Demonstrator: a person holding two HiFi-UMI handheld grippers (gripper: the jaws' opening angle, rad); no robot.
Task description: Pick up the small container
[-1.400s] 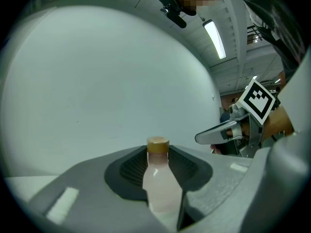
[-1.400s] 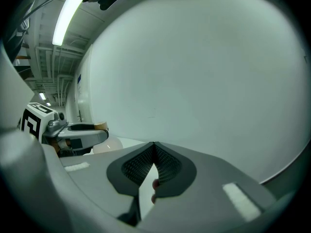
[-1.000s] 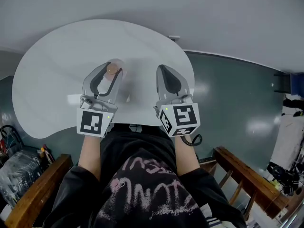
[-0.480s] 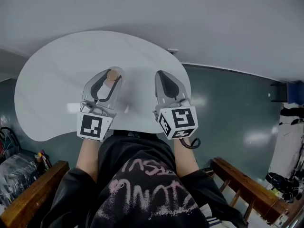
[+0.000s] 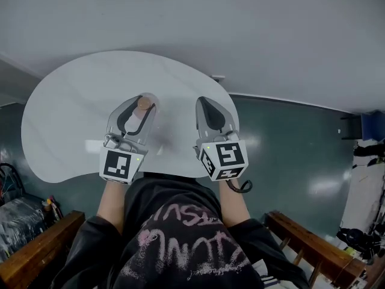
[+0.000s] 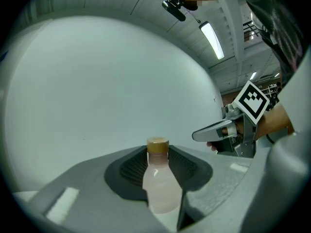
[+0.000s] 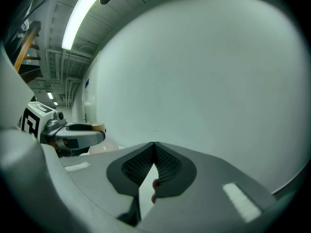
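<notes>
Over the near part of the white table (image 5: pixel 66 101), the person holds both grippers side by side. The left gripper (image 5: pixel 139 106) has its jaws pinched on the small container (image 6: pixel 159 188), a pale translucent bottle with a tan cap (image 6: pixel 158 145). It stands upright between the ribbed pads, its cap poking above them. The right gripper (image 5: pixel 204 104) hangs just beside it, jaws pressed together at the tips with nothing between them. The step in hand looks like the grasp itself, already made. Whether the container's base is clear of the table cannot be told, since the jaws hide it. The next move would call for a straight, steady raise with a firm squeeze, as the smooth rounded body could slip or tilt.
</notes>
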